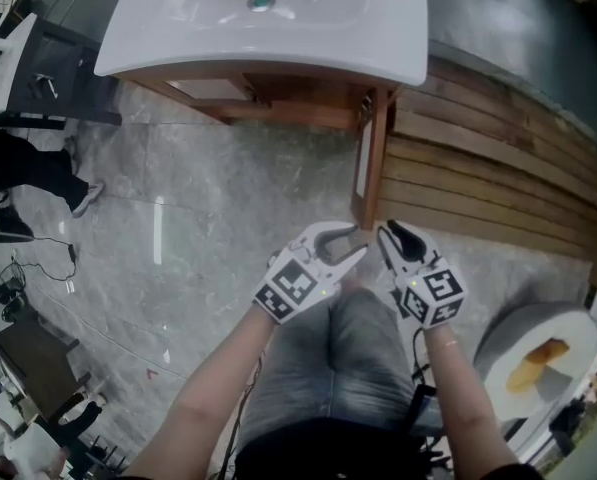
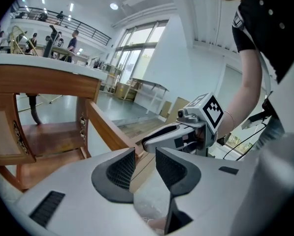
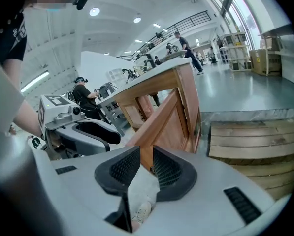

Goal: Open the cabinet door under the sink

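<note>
Both claws, left gripper [image 2: 146, 163] and right gripper [image 3: 147, 162], stand half-open and empty at centre frame. The cabinet door [image 1: 374, 168] has its lower edge hidden behind them.

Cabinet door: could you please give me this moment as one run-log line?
cabinet door: swung open | left claw: open, empty | right claw: open, empty

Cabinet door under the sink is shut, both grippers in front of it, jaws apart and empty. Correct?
Not quite. The cabinet door is open, not shut: the head view shows it swung out, seen edge-on from above. The rest holds. The left gripper and right gripper sit in front of it, jaws apart with nothing between them.
</note>
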A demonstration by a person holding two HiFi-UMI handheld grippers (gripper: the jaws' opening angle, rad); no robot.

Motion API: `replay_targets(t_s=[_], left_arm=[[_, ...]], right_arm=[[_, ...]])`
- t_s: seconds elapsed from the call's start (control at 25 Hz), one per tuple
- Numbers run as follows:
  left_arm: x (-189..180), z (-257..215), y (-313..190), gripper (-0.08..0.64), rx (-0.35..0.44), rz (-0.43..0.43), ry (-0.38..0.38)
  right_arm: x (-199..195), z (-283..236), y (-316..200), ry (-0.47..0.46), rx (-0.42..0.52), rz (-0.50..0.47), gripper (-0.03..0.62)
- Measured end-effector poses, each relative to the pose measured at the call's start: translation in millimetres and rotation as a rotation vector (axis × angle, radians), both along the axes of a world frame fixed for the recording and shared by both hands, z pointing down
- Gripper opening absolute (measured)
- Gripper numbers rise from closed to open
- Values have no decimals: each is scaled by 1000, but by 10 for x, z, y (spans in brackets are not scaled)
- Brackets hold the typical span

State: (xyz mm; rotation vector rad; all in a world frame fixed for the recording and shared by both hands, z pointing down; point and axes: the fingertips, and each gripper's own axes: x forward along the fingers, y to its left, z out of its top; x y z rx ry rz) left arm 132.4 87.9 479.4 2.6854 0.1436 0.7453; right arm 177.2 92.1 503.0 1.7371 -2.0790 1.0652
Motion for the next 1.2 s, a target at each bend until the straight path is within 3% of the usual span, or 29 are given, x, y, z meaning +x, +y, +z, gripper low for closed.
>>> replay_targets(t_s=[0.2,0.64,0.92,1.2], left_arm=[[-5,-347,-148,124,24,-31,39],[-143,-1546,-709,124,-7,-260,227],[-322,-2253,-930,124,107,-352,306],[-555,-2702,-1125,109,137,-433,365]], right_arm=[[-56,-488,-125,-48,63,1,86],[-215,-1795,-602,-41,271,-104,83],[-373,-2498,-794,17,379,-169,63],[-579,-2965,-1005,16,462,-194,34]])
